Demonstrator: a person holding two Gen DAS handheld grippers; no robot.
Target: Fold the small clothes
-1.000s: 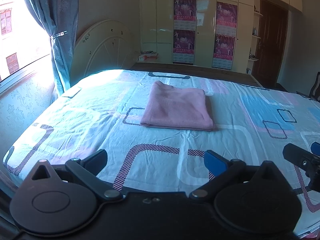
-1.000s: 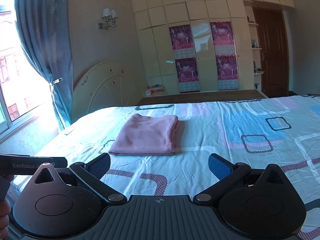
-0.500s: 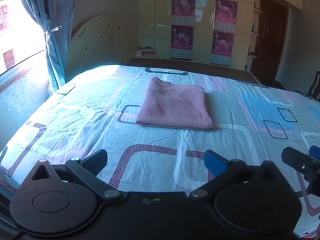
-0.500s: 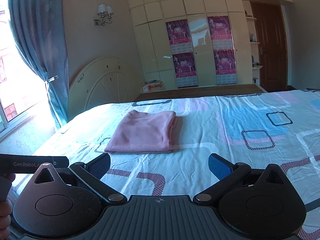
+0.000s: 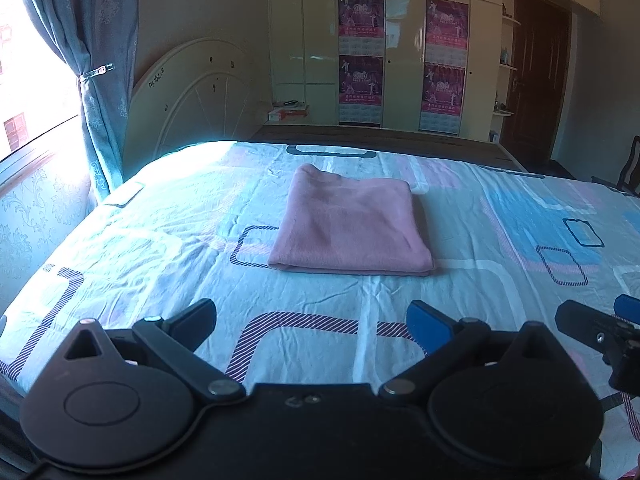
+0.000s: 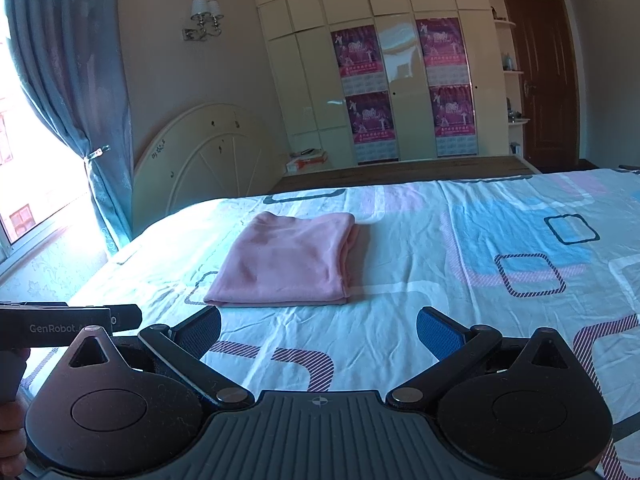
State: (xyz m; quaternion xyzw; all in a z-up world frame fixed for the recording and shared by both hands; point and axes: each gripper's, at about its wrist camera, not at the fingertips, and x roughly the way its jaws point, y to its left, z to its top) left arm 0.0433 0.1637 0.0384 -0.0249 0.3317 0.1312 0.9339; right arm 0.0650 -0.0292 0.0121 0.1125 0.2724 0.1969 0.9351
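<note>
Both claws empty and spread wide: left claw (image 5: 312, 318) and right claw (image 6: 319, 326) hover over the near part of the bed (image 5: 168, 216), well short of the cloth. Pink garment (image 5: 352, 224) lies flat mid-bed as a neat rectangle, folded edge toward us, layered edges on its right side (image 6: 348, 256). Looks finished or one fold from it; can't tell layer count from this angle. If another fold is wanted: pinch both near corners through all layers, lift low, carry to the far edge, lay down evenly, release together. Thick soft fabric, so layers may slip if only the top one is caught. Surface is a slightly wrinkled patterned sheet, soft underneath. Room: curtain (image 6: 60, 92) and bright window left, round headboard (image 5: 192, 92), wardrobe with posters (image 6: 400, 80), dark door (image 6: 540, 80) right.
</note>
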